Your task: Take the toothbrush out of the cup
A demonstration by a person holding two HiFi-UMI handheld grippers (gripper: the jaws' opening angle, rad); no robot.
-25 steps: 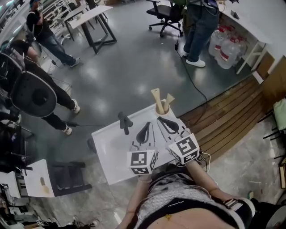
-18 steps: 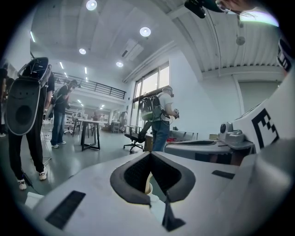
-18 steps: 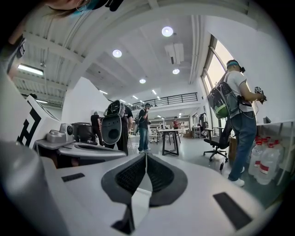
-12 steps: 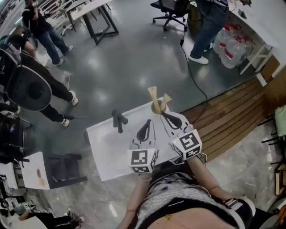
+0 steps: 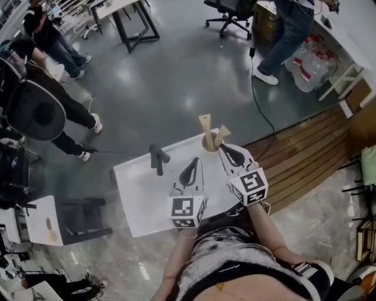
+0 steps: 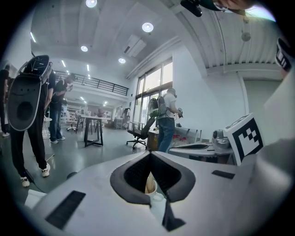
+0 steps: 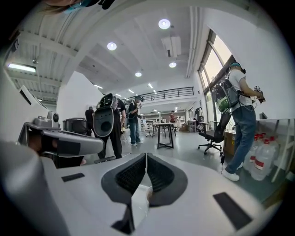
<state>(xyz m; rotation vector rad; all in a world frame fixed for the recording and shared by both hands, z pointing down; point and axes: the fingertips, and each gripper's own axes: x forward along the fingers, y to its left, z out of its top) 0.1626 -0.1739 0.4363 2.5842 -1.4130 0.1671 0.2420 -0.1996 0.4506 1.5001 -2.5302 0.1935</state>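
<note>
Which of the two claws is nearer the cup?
The right claw: its tip lies close beside the cup at the far edge of the table, while the left claw sits further back, over the middle.

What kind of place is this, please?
Probably an open lab or workshop hall: a polished grey floor, a white work table, a wheeled office chair, large water bottles and a railed upper gallery.

Left tool (image 5: 195,162) shut, right tool (image 5: 223,148) shut (side by side, nearly level)
</note>
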